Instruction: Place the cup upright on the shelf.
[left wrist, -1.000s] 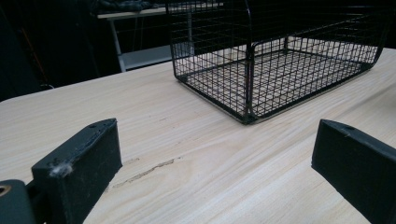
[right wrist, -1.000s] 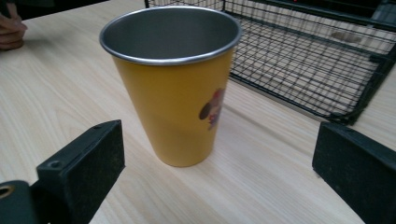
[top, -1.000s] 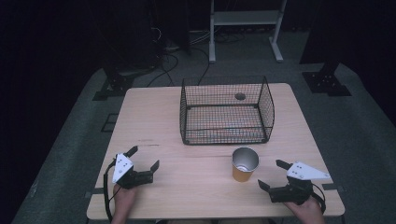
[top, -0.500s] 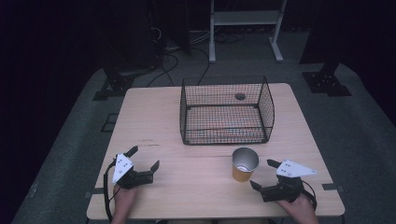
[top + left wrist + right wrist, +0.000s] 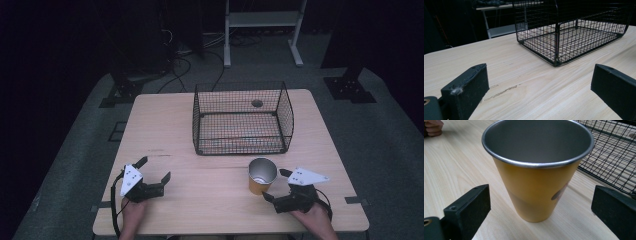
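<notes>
Cup [image 5: 536, 177] stands (upright) between right gripper's [image 5: 541, 212] spread jaws.

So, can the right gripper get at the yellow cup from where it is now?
Probably yes. The right gripper sits just beside the yellow cup with its jaws open wider than the cup, and only bare table lies between them.
</notes>
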Available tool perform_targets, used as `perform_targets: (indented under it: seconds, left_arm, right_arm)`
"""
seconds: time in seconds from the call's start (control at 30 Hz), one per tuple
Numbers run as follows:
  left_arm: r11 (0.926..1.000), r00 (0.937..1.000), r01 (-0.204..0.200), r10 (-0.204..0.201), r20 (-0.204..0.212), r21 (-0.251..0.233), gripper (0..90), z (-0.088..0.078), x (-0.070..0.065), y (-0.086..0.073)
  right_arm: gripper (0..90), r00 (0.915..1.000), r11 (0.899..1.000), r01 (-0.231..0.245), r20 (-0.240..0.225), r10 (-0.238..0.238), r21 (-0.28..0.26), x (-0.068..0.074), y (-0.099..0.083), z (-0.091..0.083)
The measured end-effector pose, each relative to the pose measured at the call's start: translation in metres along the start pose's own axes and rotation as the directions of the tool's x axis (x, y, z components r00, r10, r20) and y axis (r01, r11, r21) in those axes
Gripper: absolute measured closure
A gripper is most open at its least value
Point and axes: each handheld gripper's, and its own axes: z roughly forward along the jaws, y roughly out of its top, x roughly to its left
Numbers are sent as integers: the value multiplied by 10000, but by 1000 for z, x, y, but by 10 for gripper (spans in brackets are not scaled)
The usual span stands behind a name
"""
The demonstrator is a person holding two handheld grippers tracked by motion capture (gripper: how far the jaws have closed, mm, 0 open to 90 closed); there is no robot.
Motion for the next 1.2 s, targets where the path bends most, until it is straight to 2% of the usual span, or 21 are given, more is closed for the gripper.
perform_targets:
  seconds: [0.23, 0.43, 0.93, 1.07, 1.2]
  left_arm:
    - [10000, 10000, -2, 2, 12, -7, 8, 0, 0, 0]
    - [10000, 10000, -11, 11, 16, -6, 8, 0, 0, 0]
    - [10000, 10000, -18, 18, 12, -1, 8, 0, 0, 0]
    - [10000, 10000, -4, 4, 22, -10, 8, 0, 0, 0]
    - [10000, 10000, -13, 13, 21, -7, 8, 0, 0, 0]
  right_arm:
    - [18, 9999, 9999, -16, -130, 17, 139, 1, 5, 9]
    - [18, 9999, 9994, 144, -73, -142, 303, 1, 9, 16]
    - [18, 9996, 9991, 263, -89, -260, 329, -2, 20, 25]
    - [18, 9992, 9979, 392, -46, -390, 524, -2, 23, 31]
    - [19, 9994, 9983, 333, -65, -330, 483, -2, 24, 34]
